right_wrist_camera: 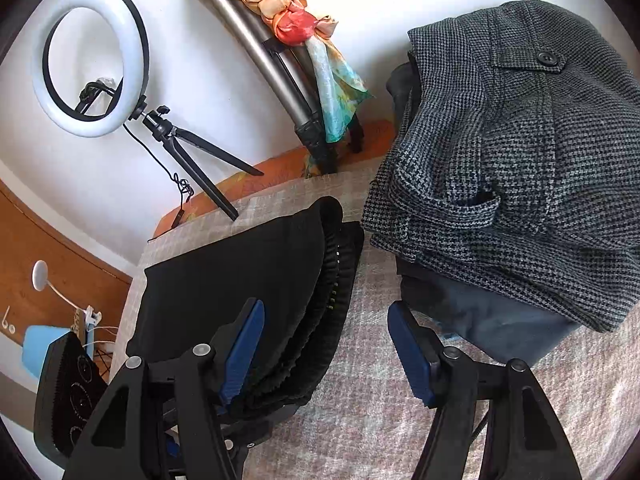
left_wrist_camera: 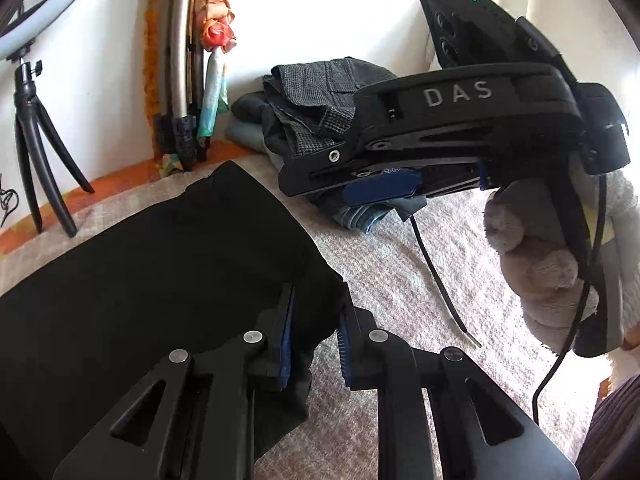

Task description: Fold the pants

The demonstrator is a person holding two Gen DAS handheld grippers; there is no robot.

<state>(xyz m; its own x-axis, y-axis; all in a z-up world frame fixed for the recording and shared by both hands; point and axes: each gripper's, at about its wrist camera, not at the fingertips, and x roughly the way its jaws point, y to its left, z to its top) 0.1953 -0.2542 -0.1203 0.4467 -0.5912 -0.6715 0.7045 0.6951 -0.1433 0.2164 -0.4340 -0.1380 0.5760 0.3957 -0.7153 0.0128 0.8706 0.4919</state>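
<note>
Black pants (left_wrist_camera: 160, 280) lie folded on a beige checked blanket (left_wrist_camera: 400, 280). My left gripper (left_wrist_camera: 316, 344) sits at their near right corner, its blue pads pinching a bunch of the black cloth. In the right wrist view the pants (right_wrist_camera: 240, 280) show a ribbed waistband edge (right_wrist_camera: 332, 280) facing right. My right gripper (right_wrist_camera: 326, 352) stands open over that edge, with its left finger (right_wrist_camera: 244, 352) on the cloth and its right finger (right_wrist_camera: 408, 352) over bare blanket. The left wrist view shows the right gripper (left_wrist_camera: 380, 190) from the side, above the blanket.
A pile of clothes topped by a grey houndstooth garment (right_wrist_camera: 520, 160) sits to the right of the pants. A ring light on a small tripod (right_wrist_camera: 88, 60) and a larger tripod with a scarf (right_wrist_camera: 288, 40) stand by the white wall. Fuzzy beige fabric (left_wrist_camera: 532, 272) covers the hand on the right gripper.
</note>
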